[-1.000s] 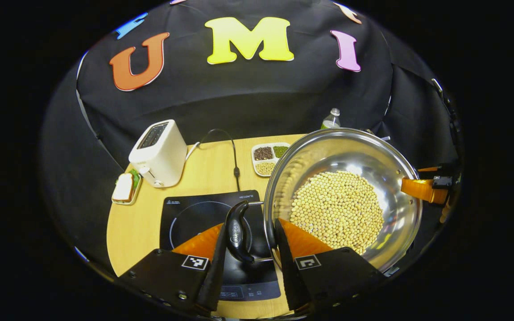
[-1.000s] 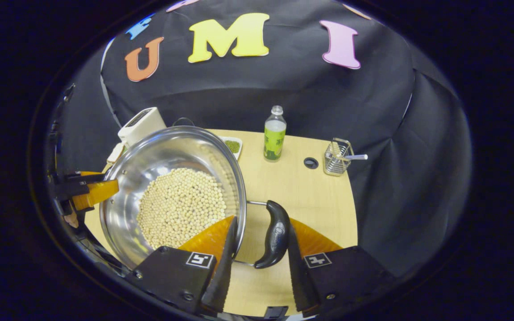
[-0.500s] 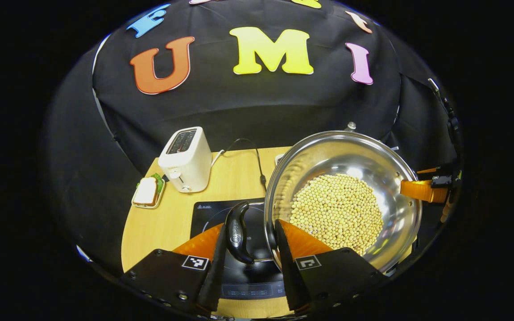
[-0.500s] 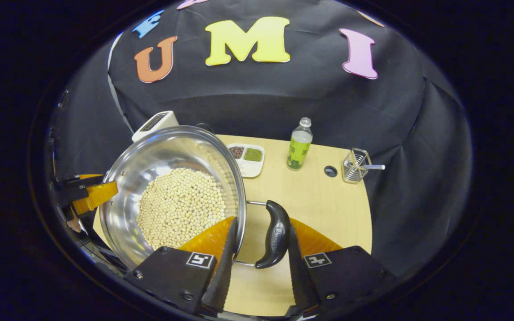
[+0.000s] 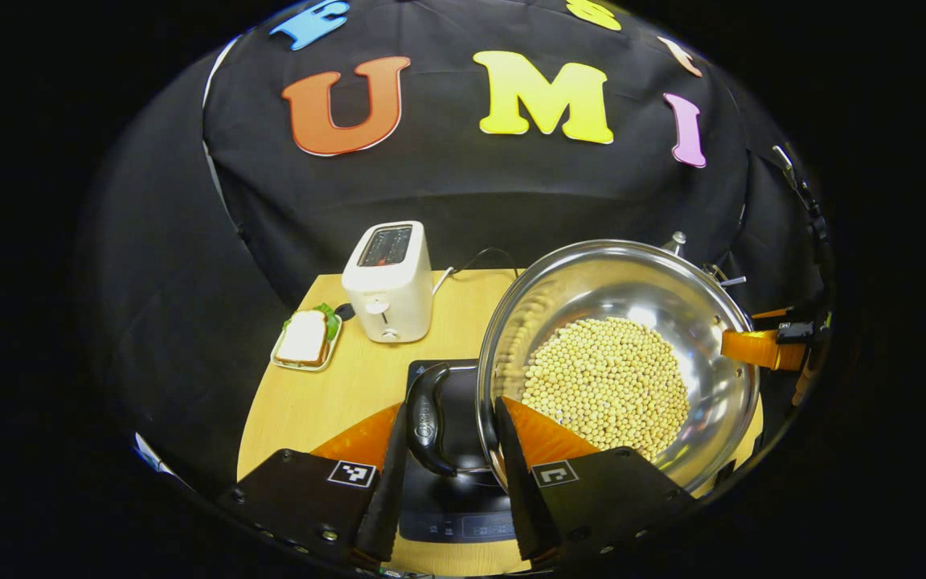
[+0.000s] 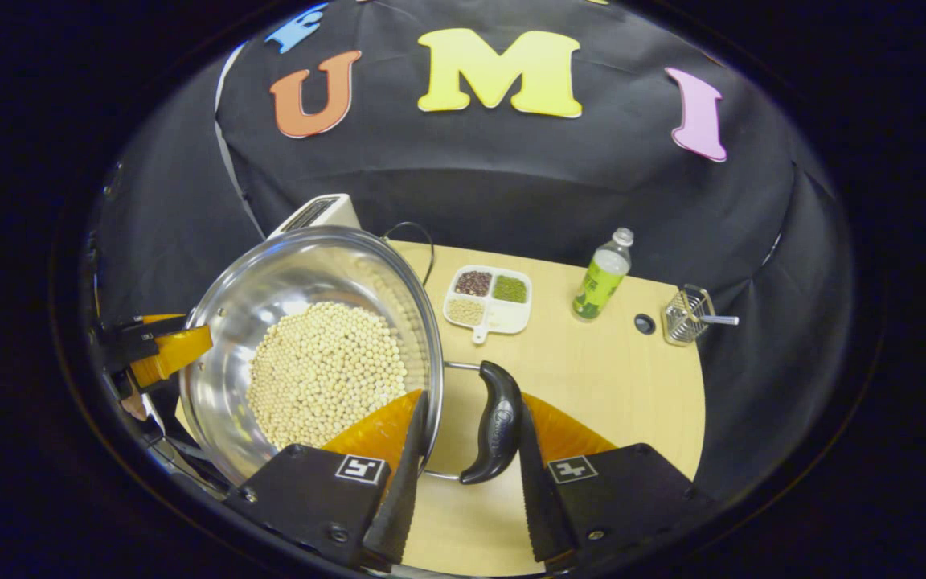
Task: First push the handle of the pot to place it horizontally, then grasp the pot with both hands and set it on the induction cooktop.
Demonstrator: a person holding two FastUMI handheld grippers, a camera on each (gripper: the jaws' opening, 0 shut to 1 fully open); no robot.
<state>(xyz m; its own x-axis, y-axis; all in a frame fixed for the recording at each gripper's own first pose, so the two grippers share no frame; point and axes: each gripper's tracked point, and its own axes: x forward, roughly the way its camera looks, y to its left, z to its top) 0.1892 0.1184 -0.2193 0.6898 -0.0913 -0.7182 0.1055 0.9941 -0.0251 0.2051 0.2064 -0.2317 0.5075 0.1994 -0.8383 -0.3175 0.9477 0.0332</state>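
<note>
Pot [image 5: 616, 354] of soybeans [image 5: 604, 386] hangs lifted, now farther over the induction cooktop [image 5: 451, 482] than a second ago. Left gripper [image 5: 447, 474] clamps the left handle [image 5: 427, 418]; right gripper [image 6: 463, 482] clamps the right handle [image 6: 495, 422]. Lowering comes next, likely.

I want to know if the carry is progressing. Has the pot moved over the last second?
Yes. In the left gripper view the pot now overlaps much more of the induction cooktop, so it has shifted toward it, away from the bottle.
</note>
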